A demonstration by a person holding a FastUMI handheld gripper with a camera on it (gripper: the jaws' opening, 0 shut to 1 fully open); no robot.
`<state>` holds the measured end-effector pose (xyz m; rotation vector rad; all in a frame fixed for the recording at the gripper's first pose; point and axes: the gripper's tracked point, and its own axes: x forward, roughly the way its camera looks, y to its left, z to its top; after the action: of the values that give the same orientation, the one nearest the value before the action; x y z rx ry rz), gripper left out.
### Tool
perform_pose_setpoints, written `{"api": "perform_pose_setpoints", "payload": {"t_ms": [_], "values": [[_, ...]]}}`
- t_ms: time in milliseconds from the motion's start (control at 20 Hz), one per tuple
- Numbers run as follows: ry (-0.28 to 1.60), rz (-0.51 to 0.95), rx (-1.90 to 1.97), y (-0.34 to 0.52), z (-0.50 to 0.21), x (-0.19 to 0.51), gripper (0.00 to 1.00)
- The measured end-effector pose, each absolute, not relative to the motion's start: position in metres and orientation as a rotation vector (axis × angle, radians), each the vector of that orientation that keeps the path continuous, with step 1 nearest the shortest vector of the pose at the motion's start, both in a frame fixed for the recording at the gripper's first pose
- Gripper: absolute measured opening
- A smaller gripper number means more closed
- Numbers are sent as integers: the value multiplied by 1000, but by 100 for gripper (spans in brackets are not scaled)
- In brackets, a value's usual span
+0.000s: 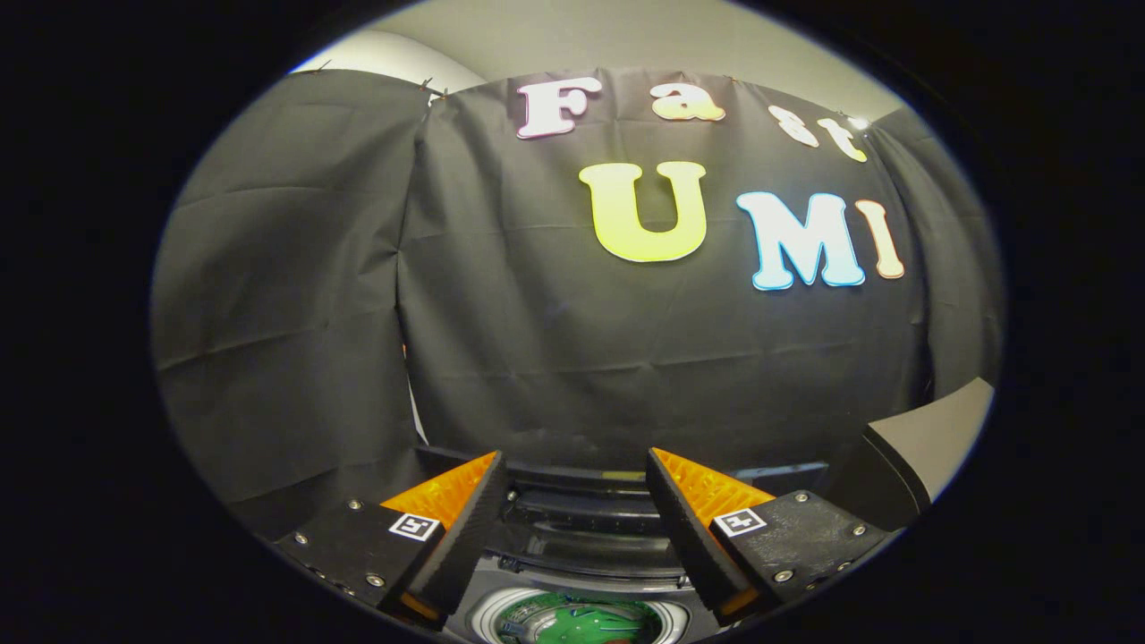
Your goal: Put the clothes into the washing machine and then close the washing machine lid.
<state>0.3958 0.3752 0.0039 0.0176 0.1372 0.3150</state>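
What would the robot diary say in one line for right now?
hand-held gripper: open, holding nothing | washing machine: below the fingers, lid open | green clothes: inside drum | next: close lid, probably

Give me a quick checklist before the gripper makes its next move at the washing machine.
1. Gripper open, nothing between its fingers: ok.
2. Washing machine below, between the fingers: ok.
3. Drum opening uncovered: ok.
4. Clothes in the drum: green fabric seems to lie inside; whether that is all, cannot tell.
5. Lid, perhaps the raised grey panel beyond the right finger: cannot tell.
6. Gripper lined up with the lid: not ok.
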Motion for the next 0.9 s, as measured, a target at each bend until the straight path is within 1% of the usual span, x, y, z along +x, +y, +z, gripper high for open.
{"api": "perform_pose_setpoints", "payload": {"t_ms": [450,900], "values": [[138,236,-6,381,22,466,96],[255,156,-40,372,-23,510,96]]}}
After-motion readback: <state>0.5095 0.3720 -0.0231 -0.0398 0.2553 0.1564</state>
